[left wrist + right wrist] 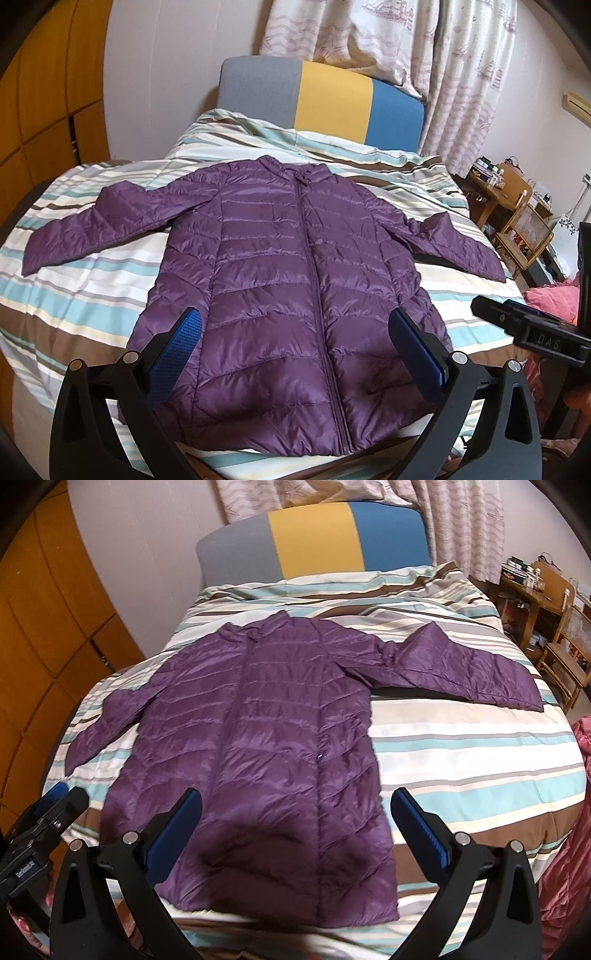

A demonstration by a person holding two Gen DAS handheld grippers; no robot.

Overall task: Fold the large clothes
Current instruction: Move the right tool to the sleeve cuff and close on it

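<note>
A purple quilted jacket (280, 280) lies flat and zipped on the striped bed cover (85, 295), collar toward the headboard, both sleeves spread out to the sides. My left gripper (295, 332) hovers open above the jacket's hem, with nothing between its blue pads. The right gripper (524, 325) shows at the right edge of the left wrist view. In the right wrist view the jacket (266, 746) fills the middle and my right gripper (295, 808) stands open over its lower right part. The left gripper (55, 805) appears at the lower left there.
A headboard (321, 99) in grey, yellow and blue stands at the bed's far end, curtains (406, 44) behind it. Wooden cupboards (44, 96) line the left. A wooden desk and chair (517, 218) sit on the right. Pink fabric (569, 849) lies beside the bed.
</note>
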